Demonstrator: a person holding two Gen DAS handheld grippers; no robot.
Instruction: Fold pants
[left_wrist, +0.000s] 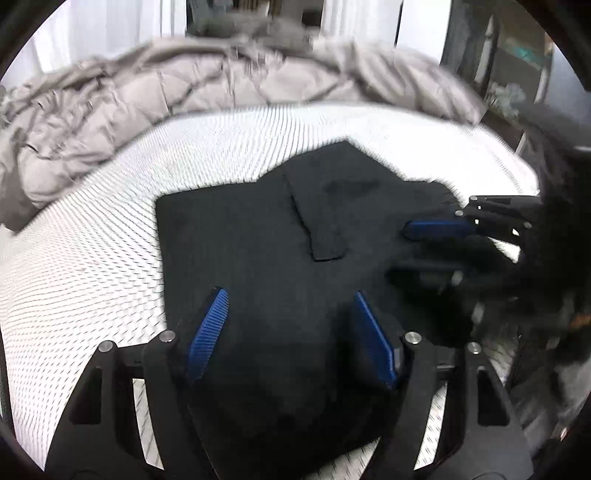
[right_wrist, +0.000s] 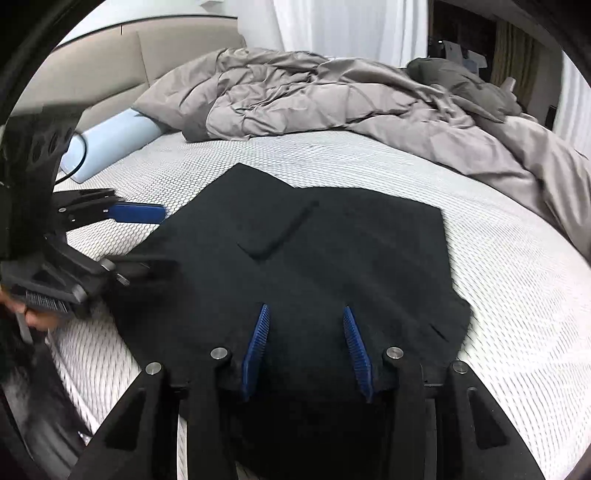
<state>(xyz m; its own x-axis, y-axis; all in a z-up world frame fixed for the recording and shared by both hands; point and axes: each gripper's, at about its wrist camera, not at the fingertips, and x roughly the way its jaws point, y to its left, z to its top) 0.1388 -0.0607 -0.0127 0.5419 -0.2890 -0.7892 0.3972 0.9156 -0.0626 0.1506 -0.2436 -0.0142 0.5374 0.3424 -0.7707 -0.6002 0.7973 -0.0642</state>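
Black pants lie folded into a flat, roughly square bundle on the white mesh-patterned mattress. A narrow strip of cloth lies on top. My left gripper hangs over the bundle's near edge, its blue pads well apart, with cloth showing between them but neither pad pressing. From the right wrist view the pants fill the middle, and my right gripper stands over their near edge, pads apart and not squeezing. The left gripper sits at the left edge of the pants, the right gripper at their right edge.
A crumpled grey duvet is heaped across the far side of the bed. A pale blue bolster lies against the beige headboard. A hand holds the left gripper. Bare mattress surrounds the pants.
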